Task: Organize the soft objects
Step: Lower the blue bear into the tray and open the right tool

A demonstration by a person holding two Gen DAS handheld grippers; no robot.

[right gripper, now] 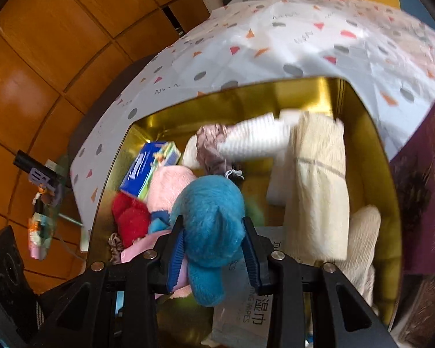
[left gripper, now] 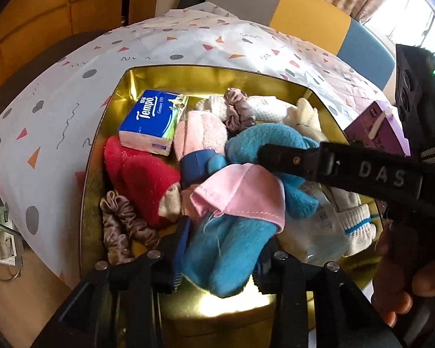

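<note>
Between right hand-held gripper (right gripper: pixel 213 249) pads, blue plush toy (right gripper: pixel 208 217)

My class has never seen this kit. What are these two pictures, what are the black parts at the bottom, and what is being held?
A person holds a two-fingered grabber in each hand, each with a camera looking along its fingers. One picture comes from the left gripper, the other from the right gripper. On a patterned cloth stands a gold tin of soft things: a tissue pack, a red woolly item, a scrunchie. The right jaws pinch a blue plush toy; it also lies between the left jaws, grip unclear.
</note>
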